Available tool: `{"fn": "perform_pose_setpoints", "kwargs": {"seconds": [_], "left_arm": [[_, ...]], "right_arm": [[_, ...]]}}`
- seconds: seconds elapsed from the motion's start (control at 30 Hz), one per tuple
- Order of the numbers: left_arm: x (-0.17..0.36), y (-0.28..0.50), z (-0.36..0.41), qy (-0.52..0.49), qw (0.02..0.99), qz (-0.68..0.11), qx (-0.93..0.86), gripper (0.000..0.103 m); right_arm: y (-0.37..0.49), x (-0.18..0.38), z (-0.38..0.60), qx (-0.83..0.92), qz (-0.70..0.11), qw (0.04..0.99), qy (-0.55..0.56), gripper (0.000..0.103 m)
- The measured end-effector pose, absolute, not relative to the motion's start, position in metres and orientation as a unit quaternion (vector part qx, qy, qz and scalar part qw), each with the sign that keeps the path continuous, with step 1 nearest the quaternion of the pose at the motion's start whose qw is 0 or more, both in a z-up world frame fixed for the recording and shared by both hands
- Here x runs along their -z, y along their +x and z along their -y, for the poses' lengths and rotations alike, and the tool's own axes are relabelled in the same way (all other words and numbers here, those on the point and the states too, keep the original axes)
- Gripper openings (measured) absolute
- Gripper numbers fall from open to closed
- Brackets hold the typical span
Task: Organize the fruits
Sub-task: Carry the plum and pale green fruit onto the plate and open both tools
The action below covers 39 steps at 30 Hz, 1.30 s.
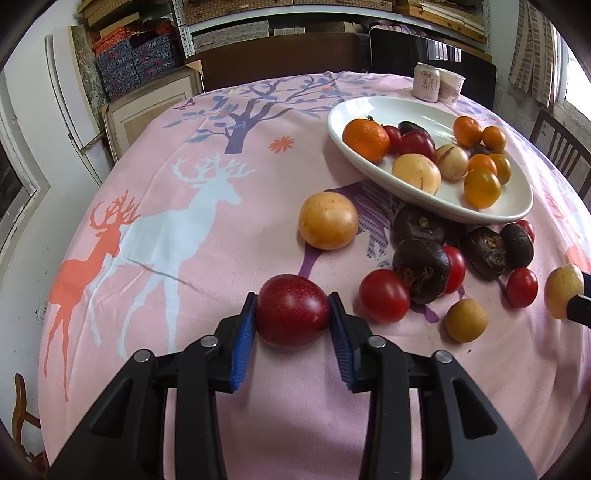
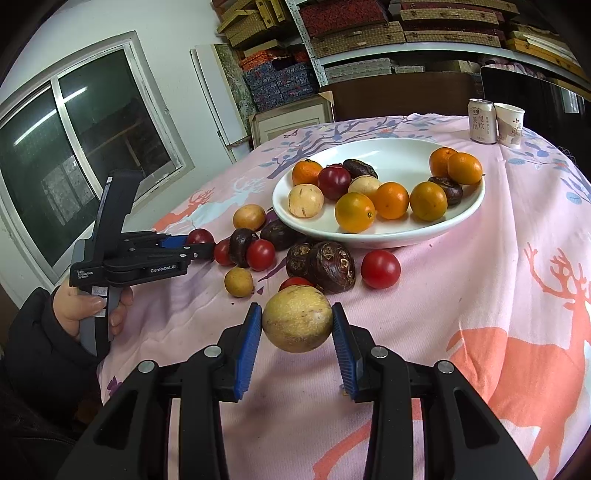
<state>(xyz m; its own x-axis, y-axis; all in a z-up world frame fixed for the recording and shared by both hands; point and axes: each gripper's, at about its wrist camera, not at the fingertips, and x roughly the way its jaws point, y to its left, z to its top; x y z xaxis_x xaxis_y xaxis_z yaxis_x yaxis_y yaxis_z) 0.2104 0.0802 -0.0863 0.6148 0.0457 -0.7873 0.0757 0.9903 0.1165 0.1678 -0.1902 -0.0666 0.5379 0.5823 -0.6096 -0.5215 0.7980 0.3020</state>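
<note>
Roughly halfway, I pinch a red plum (image 1: 293, 310) in my left claw (image 1: 293, 325) and a yellow fruit (image 2: 297, 318) in my right claw (image 2: 297, 332), while about a dozen pieces fill the white plate (image 2: 461, 218) and as many lie loose just before it on the bench (image 2: 480, 295).

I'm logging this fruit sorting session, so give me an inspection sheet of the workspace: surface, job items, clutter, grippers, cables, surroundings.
Surface: pink tablecloth with deer and tree prints, wrinkled.
Job's things: white plate holding oranges, pale fruits, a red one and dark ones; cherry tomatoes, dark water chestnuts and yellowish fruits loose on the cloth beside it.
Clutter: drink can and paper cup at the far edge.
Grippers: left gripper shut on a red plum; right gripper shut on a yellow-green fruit.
Cables: nothing seen.
Surroundings: shelves of stacked boxes, a window, a wooden chair.
</note>
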Motion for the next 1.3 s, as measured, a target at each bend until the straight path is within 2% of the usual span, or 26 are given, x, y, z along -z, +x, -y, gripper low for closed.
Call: {"fn": "perform_pose_setpoints", "kwargs": {"seconds": [0.9, 1.13, 1.3], "left_arm": [[0.059, 0.177, -0.046, 0.069, 0.913, -0.400, 0.045, 0.037], [0.013, 0.177, -0.023, 0.063, 0.934, -0.341, 0.082, 0.037], [0.006, 0.200, 0.005, 0.062, 0.933, -0.335, 0.116, 0.037]], "right_arm": [[0.171, 0.063, 0.206, -0.294, -0.357, 0.884, 0.065, 0.039], [0.181, 0.013, 0.235, -0.247, -0.297, 0.920, 0.071, 0.039], [0.197, -0.006, 0.237, -0.220, -0.267, 0.936, 0.065, 0.039]]}}
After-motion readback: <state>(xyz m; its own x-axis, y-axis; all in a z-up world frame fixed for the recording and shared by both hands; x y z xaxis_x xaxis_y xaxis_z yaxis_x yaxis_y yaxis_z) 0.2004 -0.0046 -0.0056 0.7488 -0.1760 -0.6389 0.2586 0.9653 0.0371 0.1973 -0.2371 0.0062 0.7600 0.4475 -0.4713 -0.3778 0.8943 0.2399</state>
